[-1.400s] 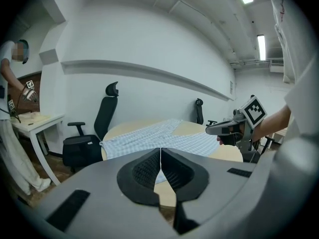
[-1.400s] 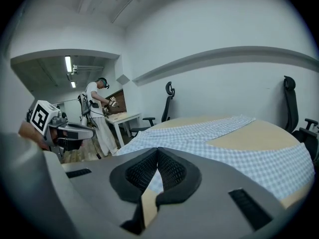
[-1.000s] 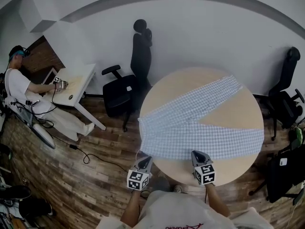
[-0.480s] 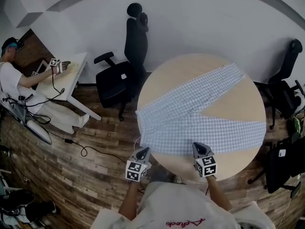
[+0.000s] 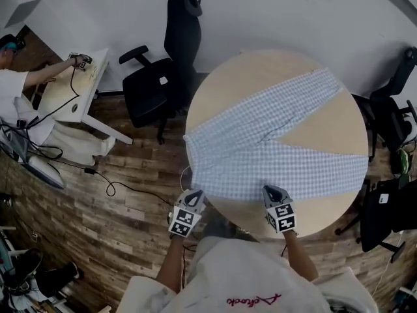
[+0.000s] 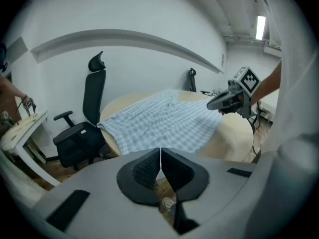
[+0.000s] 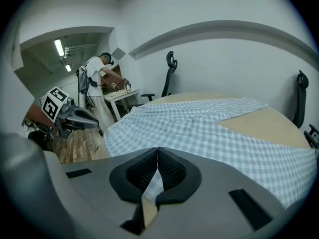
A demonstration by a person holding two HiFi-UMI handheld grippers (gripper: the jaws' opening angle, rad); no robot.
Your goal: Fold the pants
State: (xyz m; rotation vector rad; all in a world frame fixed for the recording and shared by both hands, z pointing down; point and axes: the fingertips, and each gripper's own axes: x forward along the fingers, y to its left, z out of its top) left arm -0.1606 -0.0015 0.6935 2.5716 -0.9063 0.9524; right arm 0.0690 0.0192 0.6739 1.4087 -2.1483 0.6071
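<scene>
The pants (image 5: pixel 273 155) lie spread flat on the round desk (image 5: pixel 326 126), waist at its left rim and just lapping over it. The legs splay in a V, one running to the far right and the other along the near edge. They look like thin checked cotton: light, limp and quick to sag or crease. On the smooth wood they would probably slide rather than resist, so one pinch would drag them askew. Two holds taken well apart on a doubled edge seem best, namely the near waistband corner and a point further along the near leg's outer seam. The left gripper (image 5: pixel 194 195) hangs just off the desk rim beside that waist corner. Its jaws are pressed together with nothing between them. The right gripper (image 5: pixel 269 190) is over the near leg's edge, its jaws likewise closed and empty, with cloth showing only beyond them. Against a second ago, both grippers have sunk and edged in toward the near rim. The left has rolled a little, and the head has tipped so the desk sits higher in view. The pants have not shifted, and both pairs of jaws were closed then too.
</scene>
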